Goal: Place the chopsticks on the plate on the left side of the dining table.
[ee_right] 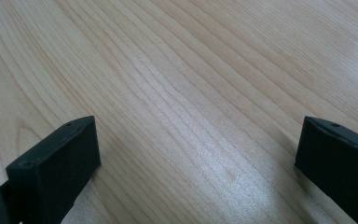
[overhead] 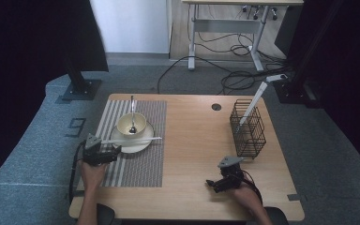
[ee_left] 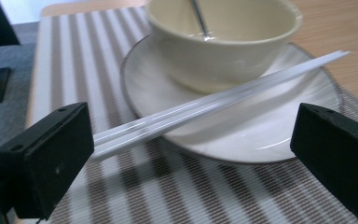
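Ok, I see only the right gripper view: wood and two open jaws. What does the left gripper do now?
Observer: The left gripper is open at the white chopsticks. Their near ends lie by one jaw; it has not closed on them.
Operator: Where do the chopsticks lie?
Observer: Across the plate, in front of the cream bowl. A spoon stands in that bowl.
Operator: And what is close to my right gripper?
Observer: The right gripper is low over the bare table. A black wire basket stands beyond it, with one white utensil leaning inside.
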### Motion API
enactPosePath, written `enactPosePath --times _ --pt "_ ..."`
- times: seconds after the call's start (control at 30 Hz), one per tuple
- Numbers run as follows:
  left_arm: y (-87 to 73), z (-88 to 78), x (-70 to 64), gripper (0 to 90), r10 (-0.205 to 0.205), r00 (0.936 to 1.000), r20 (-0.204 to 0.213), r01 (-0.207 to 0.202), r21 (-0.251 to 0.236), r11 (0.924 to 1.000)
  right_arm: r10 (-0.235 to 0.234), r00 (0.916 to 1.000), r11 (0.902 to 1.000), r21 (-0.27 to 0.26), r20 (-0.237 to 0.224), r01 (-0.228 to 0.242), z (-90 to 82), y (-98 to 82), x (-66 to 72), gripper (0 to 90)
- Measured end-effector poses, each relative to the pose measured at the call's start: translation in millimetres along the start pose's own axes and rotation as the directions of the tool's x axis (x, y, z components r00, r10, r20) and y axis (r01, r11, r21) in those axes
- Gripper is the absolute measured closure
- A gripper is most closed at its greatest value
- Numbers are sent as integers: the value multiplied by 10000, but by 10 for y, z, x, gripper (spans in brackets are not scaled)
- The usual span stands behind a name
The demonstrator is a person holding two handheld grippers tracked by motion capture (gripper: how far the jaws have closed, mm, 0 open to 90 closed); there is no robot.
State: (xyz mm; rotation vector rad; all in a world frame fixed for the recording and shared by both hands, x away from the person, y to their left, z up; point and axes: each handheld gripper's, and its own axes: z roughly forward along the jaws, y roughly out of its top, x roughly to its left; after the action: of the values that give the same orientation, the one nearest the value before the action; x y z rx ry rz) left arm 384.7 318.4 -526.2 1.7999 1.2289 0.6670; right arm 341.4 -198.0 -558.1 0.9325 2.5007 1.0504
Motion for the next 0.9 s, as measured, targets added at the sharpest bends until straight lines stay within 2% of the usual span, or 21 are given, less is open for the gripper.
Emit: enactPosePath --times 0.17,0.4,0.53,0.9 --pt "-43 38 93 0 -204 9998 65 202 243 9995 -2 10000 10000 0 1 2 0 0 0 0" --pt "-71 102 156 0 -225 9997 -87 229 568 9981 0 10000 10000 0 1 0 0 0 0 0" --pt "-89 156 177 0 -249 9997 36 245 832 9962 -14 10000 10000 5 1 14 0 0 -1 0" --pt "-86 167 172 0 -395 9988 295 374 690 9969 -12 10000 10000 7 1 12 -1 0 -1 0"
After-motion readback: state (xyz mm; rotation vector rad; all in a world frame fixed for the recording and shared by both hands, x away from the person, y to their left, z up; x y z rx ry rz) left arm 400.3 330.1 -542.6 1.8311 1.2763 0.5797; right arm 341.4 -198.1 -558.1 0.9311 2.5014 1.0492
